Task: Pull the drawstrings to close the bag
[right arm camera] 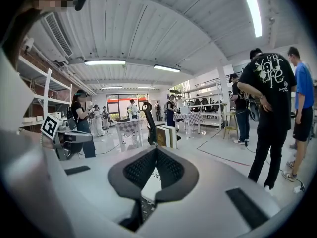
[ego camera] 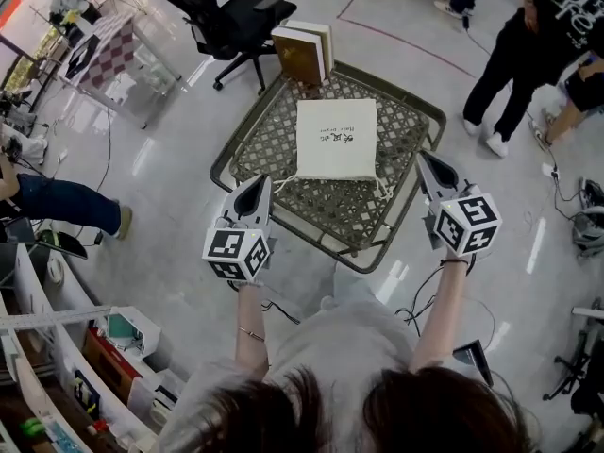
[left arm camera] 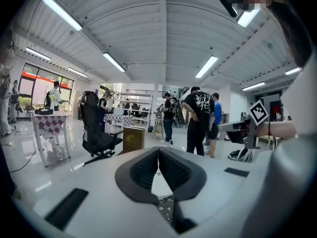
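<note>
A dark metal lattice table (ego camera: 250, 140) is being viewed from above, standing on a glossy pale floor (ego camera: 170, 187). A black office chair (ego camera: 231, 17) is being seen beyond the table's far left corner. A person in black clothes (ego camera: 528, 36) is being shown standing well off to the far right.

A white drawstring bag (ego camera: 337, 140) is being carried flat by the table near its middle, printed side up, with its mouth turned toward the near edge. A brown-and-white book-like box (ego camera: 304, 55) is being propped upright at the far edge, apart from the bag.

The left hand-held gripper (ego camera: 265, 179) is being held over the near left part of the table, just beside the bag's near left corner. Its jaws are being pressed together, clenched on nothing. The right hand-held gripper (ego camera: 422, 156) is being held near the bag's near right corner, likewise clenched and empty.

The thin white drawstrings (ego camera: 286, 184) are being shown lying loose on the lattice at the bag's two near corners. Whether either cord is being touched by a jaw tip cannot be told.
</note>
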Demonstrator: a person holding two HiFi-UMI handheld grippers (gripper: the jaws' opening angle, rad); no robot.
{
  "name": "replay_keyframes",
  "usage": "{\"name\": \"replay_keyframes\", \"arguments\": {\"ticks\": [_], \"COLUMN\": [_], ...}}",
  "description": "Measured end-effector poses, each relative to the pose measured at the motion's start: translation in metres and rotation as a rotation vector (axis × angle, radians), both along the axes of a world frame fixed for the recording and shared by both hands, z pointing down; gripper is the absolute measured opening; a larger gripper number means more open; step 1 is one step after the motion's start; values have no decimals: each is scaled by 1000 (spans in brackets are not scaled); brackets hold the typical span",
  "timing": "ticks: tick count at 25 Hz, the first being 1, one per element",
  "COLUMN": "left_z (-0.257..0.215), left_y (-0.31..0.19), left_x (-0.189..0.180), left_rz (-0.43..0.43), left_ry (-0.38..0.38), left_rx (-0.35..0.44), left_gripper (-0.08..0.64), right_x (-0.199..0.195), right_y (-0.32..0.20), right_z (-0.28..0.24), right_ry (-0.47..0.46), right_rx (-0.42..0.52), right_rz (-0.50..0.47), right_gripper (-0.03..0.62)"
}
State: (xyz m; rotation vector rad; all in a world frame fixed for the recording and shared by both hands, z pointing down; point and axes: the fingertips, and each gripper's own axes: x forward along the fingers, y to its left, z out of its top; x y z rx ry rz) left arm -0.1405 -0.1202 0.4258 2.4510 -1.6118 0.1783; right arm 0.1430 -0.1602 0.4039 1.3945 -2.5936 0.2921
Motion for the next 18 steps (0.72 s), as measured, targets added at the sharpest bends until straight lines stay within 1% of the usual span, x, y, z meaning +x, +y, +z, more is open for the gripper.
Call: {"name": "replay_keyframes", "arguments": {"ticks": [3, 7, 11, 14, 18], "left_z": [0, 6, 16, 27, 40], "left_y": [-10, -18, -24, -29, -40], "left_x": [0, 2, -2, -7, -11], "left_rz": [-3, -3, 1, 14, 37], "left_ry": [-16, -34, -59, -92, -94], "left_rx": [-7, -25, -59, -92, -122], "left_gripper": [25, 25, 25, 25, 25], "right_x": [1, -5, -11, -14, -14], "right_y": [-15, -29, -37, -40, -45], "right_z": [5, 13, 20, 26, 44], "right_ry": [-16, -26, -54, -67, -77], "right_rx": [-27, -45, -69, -84, -123], "right_rz": [-2, -31, -50, -39, 9], "right_gripper": [21, 21, 21, 21, 21]}}
